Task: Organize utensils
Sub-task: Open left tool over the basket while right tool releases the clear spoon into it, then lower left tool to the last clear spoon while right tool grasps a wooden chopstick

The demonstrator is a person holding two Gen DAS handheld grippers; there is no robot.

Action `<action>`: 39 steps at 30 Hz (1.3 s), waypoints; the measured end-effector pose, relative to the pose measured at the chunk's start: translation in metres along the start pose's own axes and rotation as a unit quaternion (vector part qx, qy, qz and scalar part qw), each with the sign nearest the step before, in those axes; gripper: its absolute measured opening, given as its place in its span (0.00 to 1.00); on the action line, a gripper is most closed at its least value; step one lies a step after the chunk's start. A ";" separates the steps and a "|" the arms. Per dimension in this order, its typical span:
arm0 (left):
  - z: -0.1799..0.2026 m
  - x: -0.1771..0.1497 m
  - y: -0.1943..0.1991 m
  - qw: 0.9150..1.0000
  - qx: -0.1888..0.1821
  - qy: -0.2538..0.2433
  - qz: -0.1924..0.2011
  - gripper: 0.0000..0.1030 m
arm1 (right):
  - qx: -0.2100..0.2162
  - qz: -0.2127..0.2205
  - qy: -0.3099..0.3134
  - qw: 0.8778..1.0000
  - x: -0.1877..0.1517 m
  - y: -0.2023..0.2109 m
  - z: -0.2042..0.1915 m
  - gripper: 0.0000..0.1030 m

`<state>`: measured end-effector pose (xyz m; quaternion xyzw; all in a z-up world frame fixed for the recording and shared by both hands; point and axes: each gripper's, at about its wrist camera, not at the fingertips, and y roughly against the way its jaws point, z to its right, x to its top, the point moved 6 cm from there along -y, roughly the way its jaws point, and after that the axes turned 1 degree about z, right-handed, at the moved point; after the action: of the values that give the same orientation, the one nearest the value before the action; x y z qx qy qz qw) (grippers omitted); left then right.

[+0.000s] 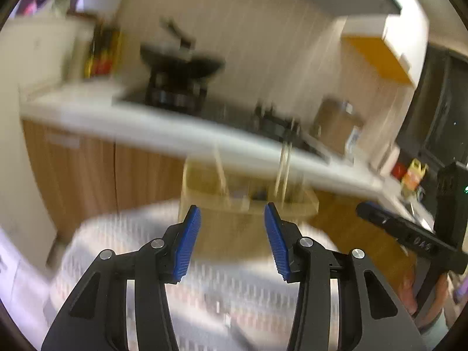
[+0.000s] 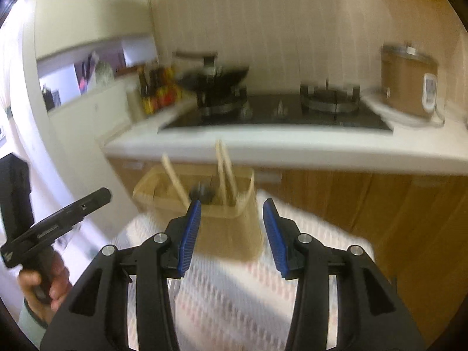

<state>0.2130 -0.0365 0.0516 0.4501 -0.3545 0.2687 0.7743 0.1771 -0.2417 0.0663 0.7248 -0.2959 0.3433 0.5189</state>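
Two tools, left tool (image 1: pixel 232 235) and right tool (image 2: pixel 231 234), ribbed blue pads apart, empty. Beyond: translucent beige utensil holder (image 2: pixel 231 228) on patterned white cloth (image 2: pixel 234 298), pale wooden chopsticks (image 2: pixel 223 172) upright inside.

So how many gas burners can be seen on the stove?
2. The left burner carries a dark wok; the right burner is bare, beside the rice cooker. The blur may hide small parts.

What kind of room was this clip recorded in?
Most likely a home kitchen. The right wrist view shows a gas hob set into a white counter, a dark wok on one burner, and a rice cooker beside it.
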 end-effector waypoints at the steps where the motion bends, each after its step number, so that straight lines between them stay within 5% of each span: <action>1: -0.002 -0.013 -0.005 0.999 -0.001 0.007 -0.038 0.42 | 0.004 -0.028 -0.003 1.000 -0.011 -0.001 0.000 0.40; 7: -0.009 -0.075 -0.038 0.985 0.018 0.010 -0.169 0.42 | 0.014 -0.177 -0.020 0.984 -0.078 -0.016 0.001 0.37; 17: -0.020 -0.117 -0.069 0.971 0.011 0.038 -0.236 0.42 | 0.023 -0.321 -0.050 0.945 -0.166 -0.040 0.005 0.34; 27: -0.004 -0.136 -0.087 0.970 0.037 0.005 -0.240 0.42 | -0.041 -0.324 0.024 0.945 -0.185 -0.045 -0.010 0.05; 34: 0.023 -0.140 -0.104 0.965 0.100 -0.067 -0.234 0.41 | -0.047 -0.314 0.040 0.948 -0.186 -0.044 -0.015 0.05; 37: 0.031 -0.139 -0.113 0.959 0.134 -0.106 -0.228 0.15 | -0.054 -0.304 0.044 0.950 -0.180 -0.044 -0.013 0.05; 39: 0.033 -0.140 -0.115 0.957 0.138 -0.115 -0.226 0.10 | -0.055 -0.298 0.039 0.952 -0.174 -0.039 -0.006 0.05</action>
<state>0.2029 -0.1306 -0.1056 0.6490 -0.2894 0.0791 0.6991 0.1040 -0.2123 -0.0937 0.7365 -0.0640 0.1842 0.6477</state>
